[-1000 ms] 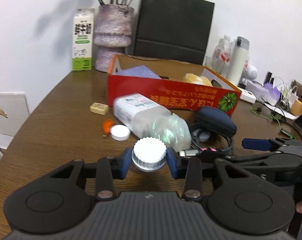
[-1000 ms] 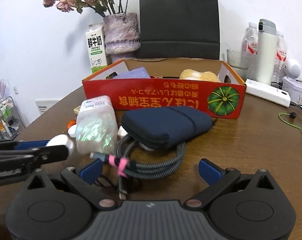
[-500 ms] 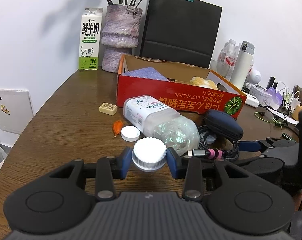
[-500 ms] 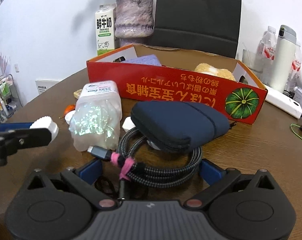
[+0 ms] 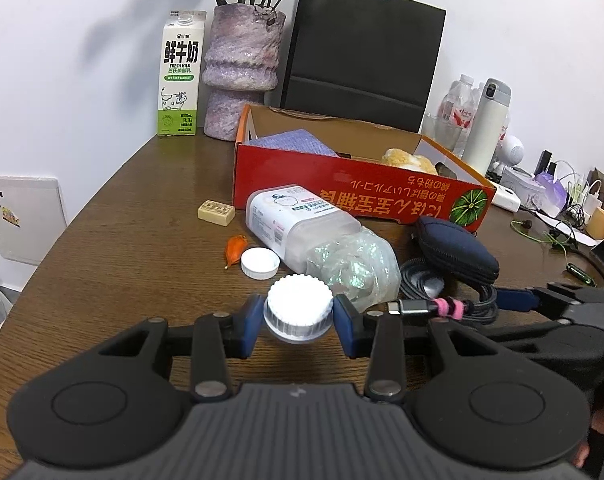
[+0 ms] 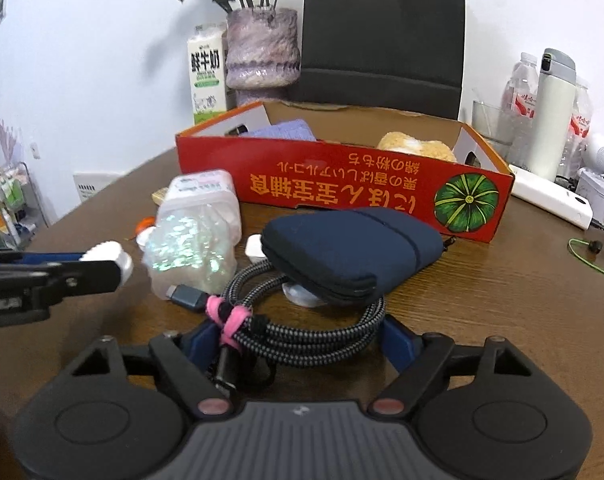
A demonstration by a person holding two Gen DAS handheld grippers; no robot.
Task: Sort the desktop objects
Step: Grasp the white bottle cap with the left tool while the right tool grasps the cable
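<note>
Two hand-held grippers working at the clutter in front of the red cardboard box [image 6: 341, 188] on the brown wooden worktop [image 5: 122, 240].

The left hand-held gripper [image 5: 298, 320] clamps a white ribbed round cap [image 5: 298, 312] just in front of the clear plastic bottle [image 5: 317, 236] lying before the box. The right hand-held gripper [image 6: 298, 340] is closing its jaws around the coiled grey braided cable with pink ties [image 6: 302, 332], its pads not yet pressing; the coil lies in front of the box, partly under a navy fabric pouch [image 6: 349, 252].
</note>
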